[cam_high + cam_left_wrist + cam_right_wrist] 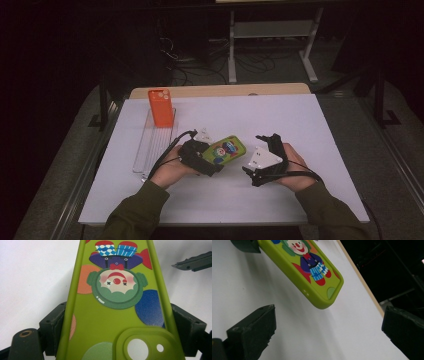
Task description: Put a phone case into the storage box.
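Note:
A lime-green phone case [227, 150] printed with a clown is held just above the white tabletop [210, 200]. My left gripper [212, 159] is shut on the case's camera-hole end. In the left gripper view, its pads [53, 320] press the two long sides of the case [117, 307]. My right gripper [265, 142] stands open just right of the case's free end, apart from it. In the right gripper view, the case [312, 270] hangs ahead of the wide-apart jaws of my right gripper [329, 330], with nothing between them.
An orange phone case [161, 107] stands upright at the far end of a clear slotted rack [152, 145] on the left of the table. A wooden strip [220, 91] edges the far side. Beyond are dark floor, cables and a white stand [270, 30].

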A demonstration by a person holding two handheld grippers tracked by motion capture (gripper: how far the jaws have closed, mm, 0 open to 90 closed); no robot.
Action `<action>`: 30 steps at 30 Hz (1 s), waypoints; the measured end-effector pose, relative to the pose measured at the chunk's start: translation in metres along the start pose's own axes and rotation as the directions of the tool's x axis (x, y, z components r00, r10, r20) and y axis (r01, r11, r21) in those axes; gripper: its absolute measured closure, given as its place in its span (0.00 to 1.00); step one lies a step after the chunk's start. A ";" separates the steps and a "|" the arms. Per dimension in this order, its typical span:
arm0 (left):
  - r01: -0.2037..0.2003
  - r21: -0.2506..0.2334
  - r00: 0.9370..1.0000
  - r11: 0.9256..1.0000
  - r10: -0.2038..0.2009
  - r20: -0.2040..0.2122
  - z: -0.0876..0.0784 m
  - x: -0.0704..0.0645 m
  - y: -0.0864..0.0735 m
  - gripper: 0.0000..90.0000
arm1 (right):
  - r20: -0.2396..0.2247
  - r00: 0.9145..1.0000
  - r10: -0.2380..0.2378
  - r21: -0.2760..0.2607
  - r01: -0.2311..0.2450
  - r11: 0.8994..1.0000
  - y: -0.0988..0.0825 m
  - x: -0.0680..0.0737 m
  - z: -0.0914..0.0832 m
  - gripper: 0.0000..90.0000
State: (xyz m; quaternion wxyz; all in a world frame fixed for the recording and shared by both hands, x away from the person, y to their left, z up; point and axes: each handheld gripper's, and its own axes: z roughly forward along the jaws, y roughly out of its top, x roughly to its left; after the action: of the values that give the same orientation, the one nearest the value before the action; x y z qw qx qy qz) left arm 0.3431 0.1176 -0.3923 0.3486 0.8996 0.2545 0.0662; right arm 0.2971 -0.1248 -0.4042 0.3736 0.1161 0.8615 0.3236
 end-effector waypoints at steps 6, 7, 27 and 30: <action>0.007 -0.006 1.000 1.000 -0.007 0.008 0.000 -0.001 0.000 0.17 | 0.033 0.997 -0.066 0.000 0.066 0.998 0.003 0.008 0.002 0.00; 0.008 -0.008 1.000 1.000 -0.008 0.008 0.000 -0.001 0.000 0.17 | 0.034 0.997 -0.075 0.005 0.074 0.997 0.003 0.009 0.002 0.00; 0.023 -0.007 0.999 1.000 -0.023 0.023 0.001 -0.003 0.001 0.17 | 0.174 0.926 -0.335 0.026 0.336 0.942 0.011 0.027 0.008 0.00; 0.013 0.002 1.000 1.000 -0.013 0.028 0.000 -0.003 0.002 0.17 | 0.200 0.909 -0.366 0.036 0.367 0.930 0.013 0.030 0.009 0.00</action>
State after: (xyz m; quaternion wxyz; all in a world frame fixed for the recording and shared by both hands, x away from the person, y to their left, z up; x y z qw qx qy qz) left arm 0.3411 0.1145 -0.3907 0.3519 0.8990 0.2556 0.0509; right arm 0.2819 -0.0971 -0.4174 0.5138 -0.0157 0.8248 0.2354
